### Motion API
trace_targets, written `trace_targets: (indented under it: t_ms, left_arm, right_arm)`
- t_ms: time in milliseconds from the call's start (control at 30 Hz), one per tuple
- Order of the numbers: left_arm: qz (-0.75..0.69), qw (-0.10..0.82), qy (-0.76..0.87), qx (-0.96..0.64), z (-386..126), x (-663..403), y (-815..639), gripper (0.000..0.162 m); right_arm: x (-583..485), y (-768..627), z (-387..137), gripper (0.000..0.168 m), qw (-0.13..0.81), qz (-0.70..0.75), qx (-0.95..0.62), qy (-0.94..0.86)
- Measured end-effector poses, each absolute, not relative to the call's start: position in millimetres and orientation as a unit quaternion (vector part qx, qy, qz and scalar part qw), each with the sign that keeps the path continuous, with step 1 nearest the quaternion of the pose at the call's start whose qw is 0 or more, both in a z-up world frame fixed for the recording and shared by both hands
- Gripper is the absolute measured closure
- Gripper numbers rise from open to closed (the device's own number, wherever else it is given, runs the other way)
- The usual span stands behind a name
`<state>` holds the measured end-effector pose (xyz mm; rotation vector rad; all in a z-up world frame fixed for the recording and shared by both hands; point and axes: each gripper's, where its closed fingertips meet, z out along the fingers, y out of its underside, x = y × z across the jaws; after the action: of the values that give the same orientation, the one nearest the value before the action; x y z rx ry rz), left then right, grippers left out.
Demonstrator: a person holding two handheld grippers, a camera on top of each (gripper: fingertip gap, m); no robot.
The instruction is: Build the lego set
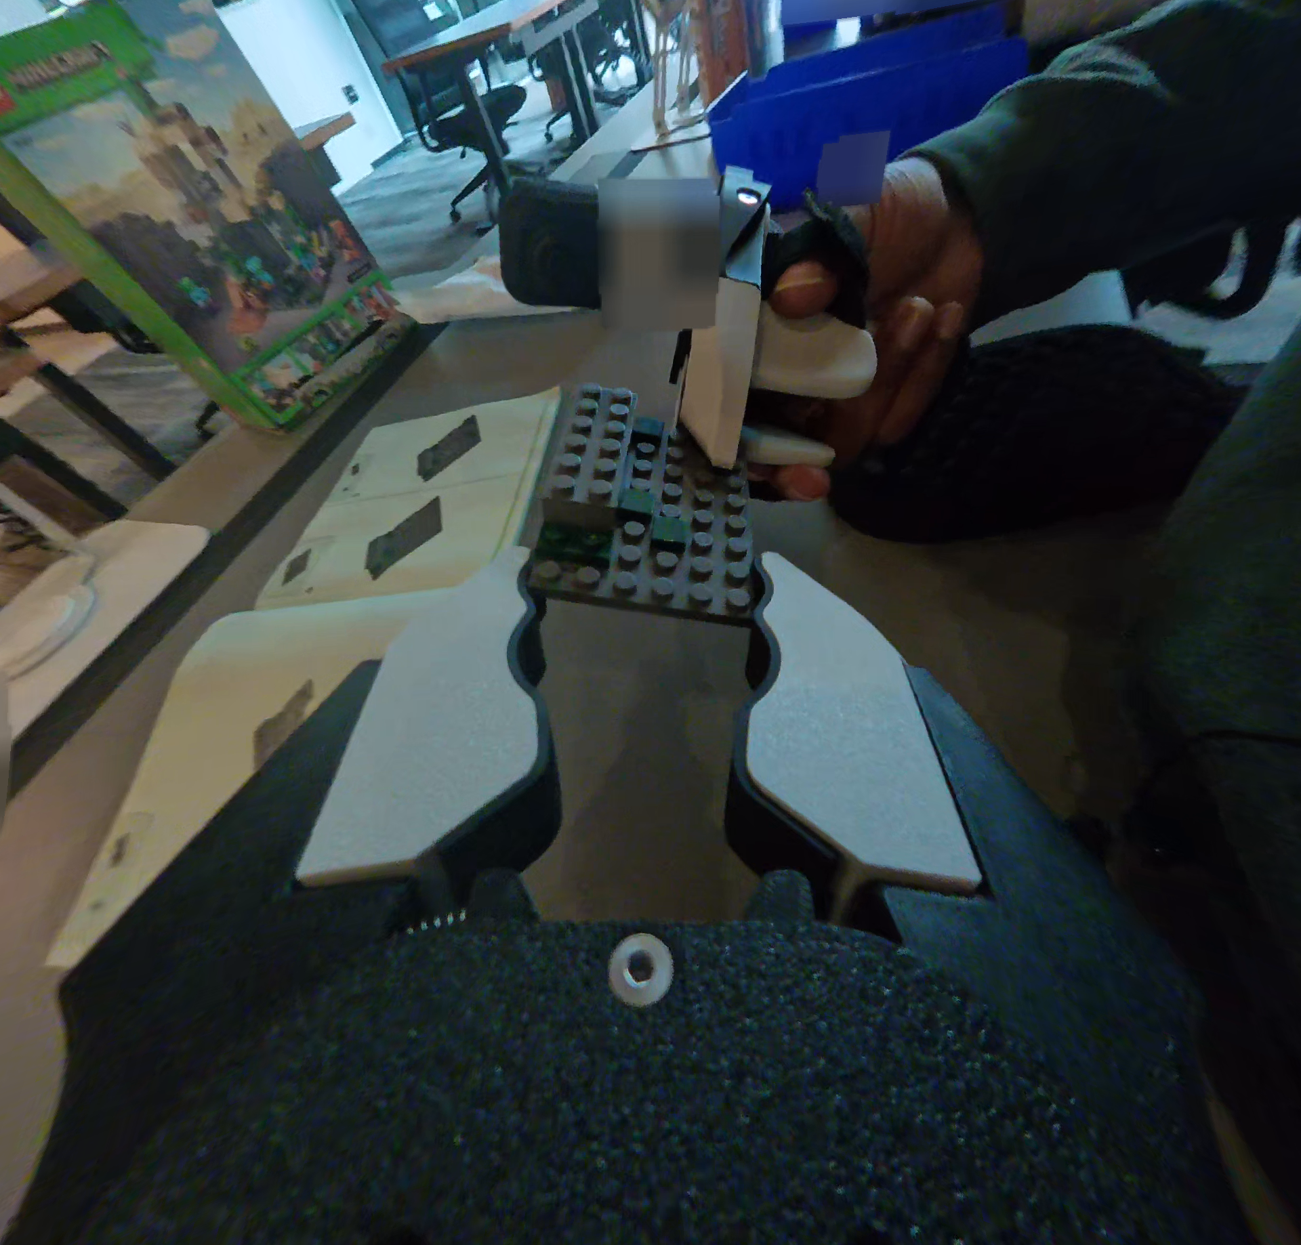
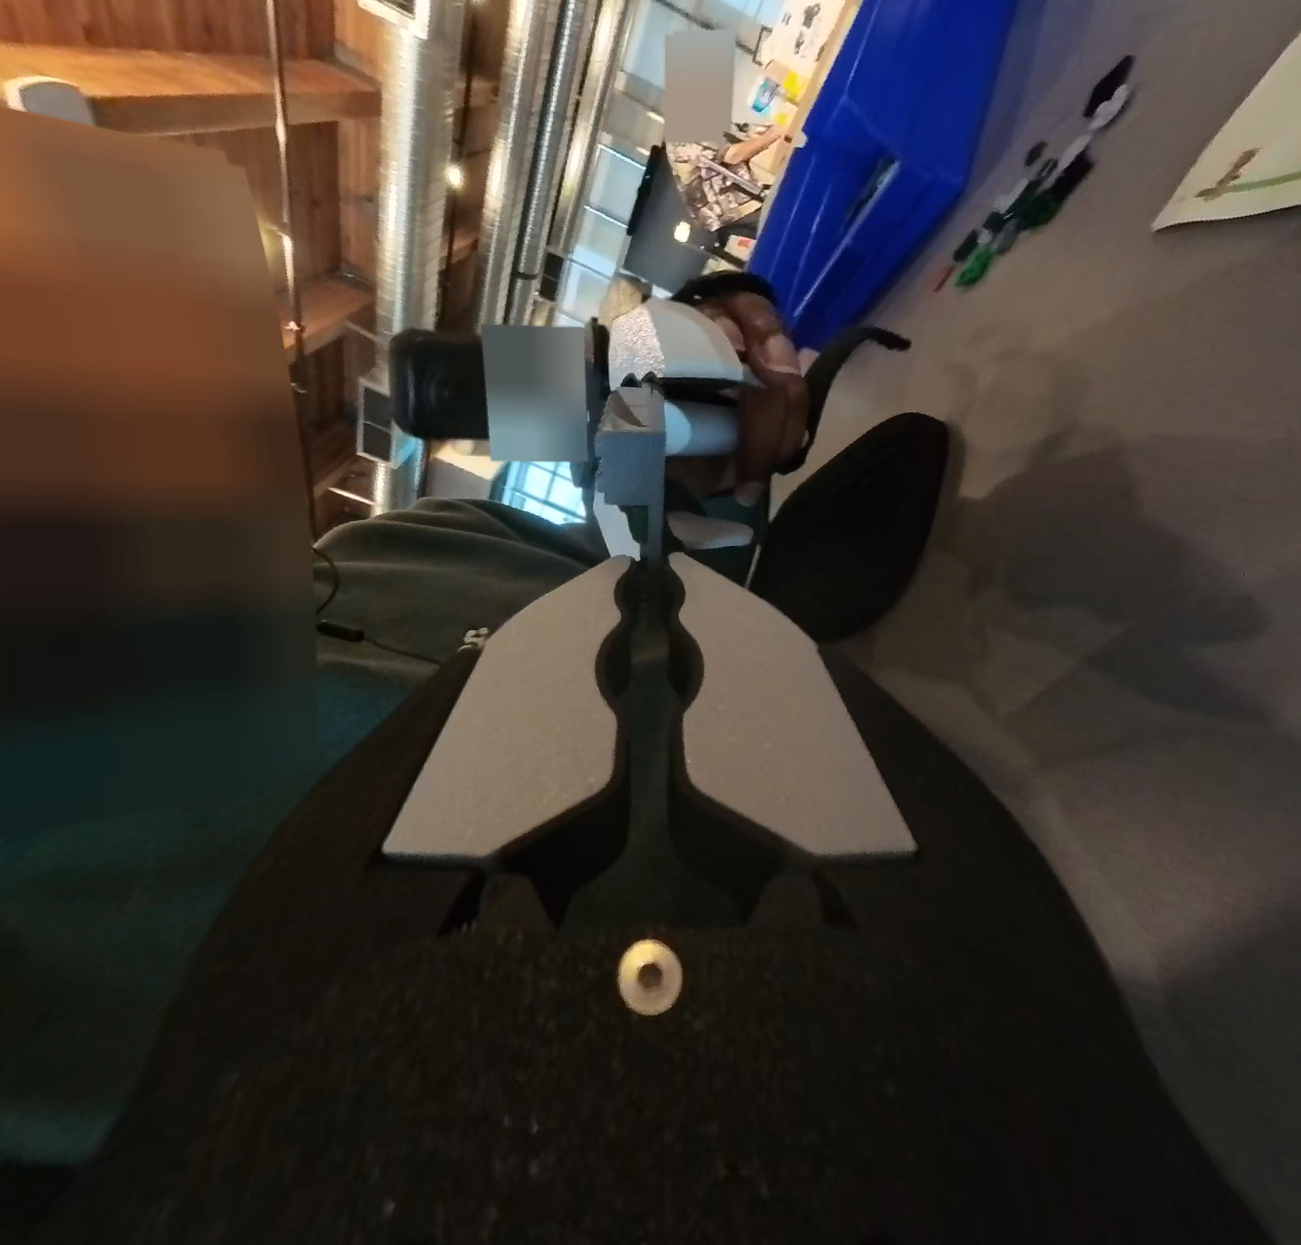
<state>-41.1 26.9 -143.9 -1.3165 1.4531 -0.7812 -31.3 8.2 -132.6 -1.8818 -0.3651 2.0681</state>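
Observation:
A dark grey studded baseplate is held level above the table. A raised grey brick layer covers its left part, with small dark green pieces beside it. My left gripper is shut on the plate's near edge, one finger at each side. My right gripper comes down from the right in a person's hand and pinches the plate's far right corner. In the right wrist view my right gripper is nearly closed on the plate, seen edge-on. The left gripper shows beyond.
The set's box stands at the left. Instruction sheets lie beside the plate. A blue bin stands behind. A black round object lies at the right. Loose pieces and another sheet lie on the table. My left and right fingertips are right by each other.

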Motion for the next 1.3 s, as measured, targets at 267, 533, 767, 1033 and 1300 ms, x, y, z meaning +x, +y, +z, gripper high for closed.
trace_targets:
  t_ms: [267, 533, 767, 1033, 1300]
  left_arm:
    - [-0.391, 0.486, 0.562, -0.544, -138.3, -40.2, 23.7, 0.107]
    - [-0.421, 0.439, 0.583, -0.54, -142.8, -34.0, 8.4, 0.106]
    - [-0.453, 0.405, 0.588, -0.534, -142.8, -40.3, 0.0, 0.107]
    - [-0.469, 0.392, 0.586, -0.532, -143.9, -43.5, -5.0, 0.107]
    - [-0.481, 0.405, 0.582, -0.516, -140.0, -42.9, -9.5, 0.107]
  right_arm:
    - [-15.3, 22.5, -131.9, 0.139, 0.31, 0.608, -0.702, -0.206]
    - [-27.0, 21.7, -117.7, 0.127, 0.465, 0.301, -0.689, -0.467]
    - [-43.3, 13.9, -122.0, 0.142, 0.423, 0.297, -0.667, -0.536]
    - [-49.7, 8.3, -127.2, 0.145, 0.399, 0.304, -0.67, -0.547]
    - [-50.3, 3.0, -123.4, 0.146, 0.4, 0.286, -0.661, -0.567]
